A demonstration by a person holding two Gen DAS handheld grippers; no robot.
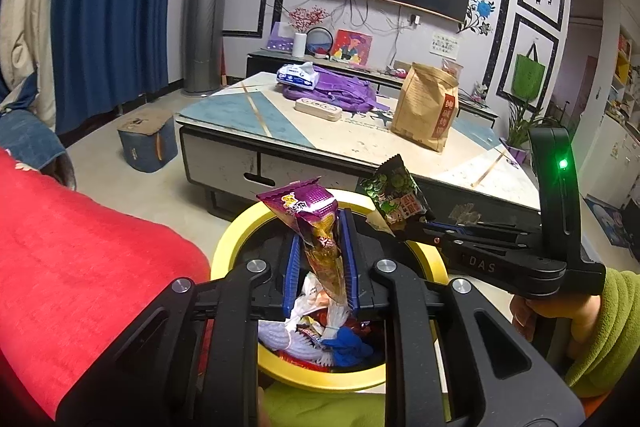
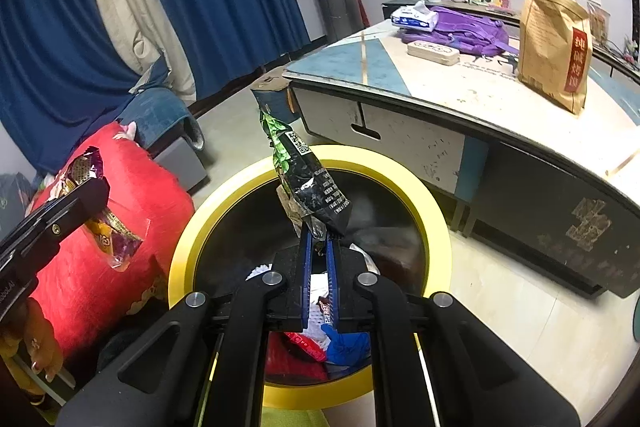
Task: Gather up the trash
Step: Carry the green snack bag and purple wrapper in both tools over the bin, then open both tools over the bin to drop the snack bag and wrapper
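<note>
coffee table [image 1: 360, 143]: brown paper bag [image 1: 426, 105], purple backpack [image 1: 340, 93], flat case [image 1: 319, 108] | floor [image 1: 132, 183]: yellow-rimmed bin [image 1: 234, 247]

Dim, even indoor light, sharp throughout (fisheye bending and dark corners at edges).

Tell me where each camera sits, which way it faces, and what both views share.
Left wrist: on the left gripper, looking down into the yellow-rimmed bin; purple wrapper clamped, right gripper and green sleeve visible.
Right wrist: on the right gripper above that bin, gripping the green wrapper; left gripper at left.
Shared: bin, coffee table, brown paper bag.
</note>
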